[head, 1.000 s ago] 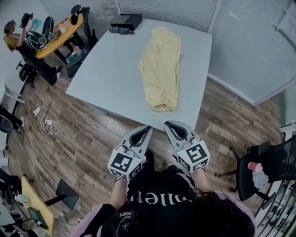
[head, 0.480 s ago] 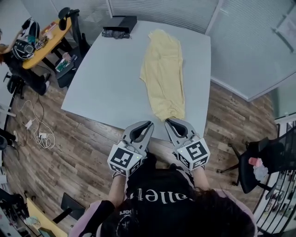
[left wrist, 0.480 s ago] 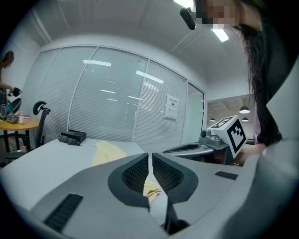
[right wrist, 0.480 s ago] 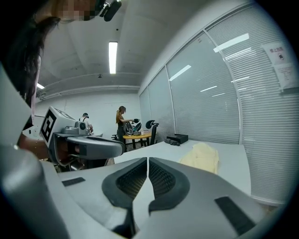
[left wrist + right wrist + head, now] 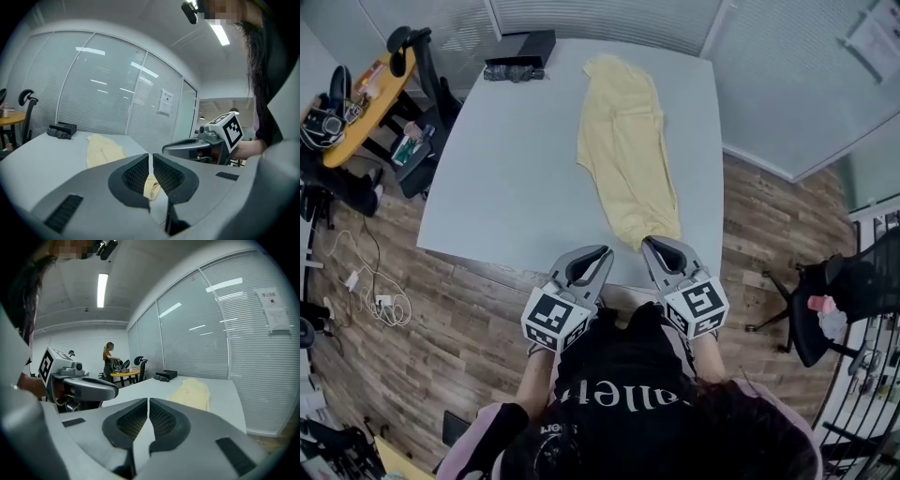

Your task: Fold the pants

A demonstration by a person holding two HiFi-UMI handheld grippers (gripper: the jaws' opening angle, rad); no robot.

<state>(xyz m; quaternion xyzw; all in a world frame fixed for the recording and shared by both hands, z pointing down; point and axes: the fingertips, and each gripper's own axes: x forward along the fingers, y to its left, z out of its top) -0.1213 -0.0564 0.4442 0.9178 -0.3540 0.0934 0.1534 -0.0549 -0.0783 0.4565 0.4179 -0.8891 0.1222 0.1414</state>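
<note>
Pale yellow pants (image 5: 626,145) lie stretched lengthwise on the right half of a grey table (image 5: 506,169), one end at the far edge and the other near the front edge. The pants (image 5: 104,149) also show past my left jaws, and the pants (image 5: 191,393) lie ahead in the right gripper view. My left gripper (image 5: 602,255) hangs shut and empty at the table's front edge, left of the pants' near end. My right gripper (image 5: 652,246) is shut and empty too, its tip right at that near end.
A black box (image 5: 525,45) and a dark bundle (image 5: 511,72) sit at the table's far left corner. Office chairs (image 5: 844,300) stand to the right, a wooden desk (image 5: 358,103) with clutter to the left. Glass walls with blinds (image 5: 609,19) run behind the table. Cables (image 5: 370,291) lie on the floor.
Both grippers have come forward from the floor side up to the table's front edge, still shut. The table and pants now sit nearer and lower in the head view.
</note>
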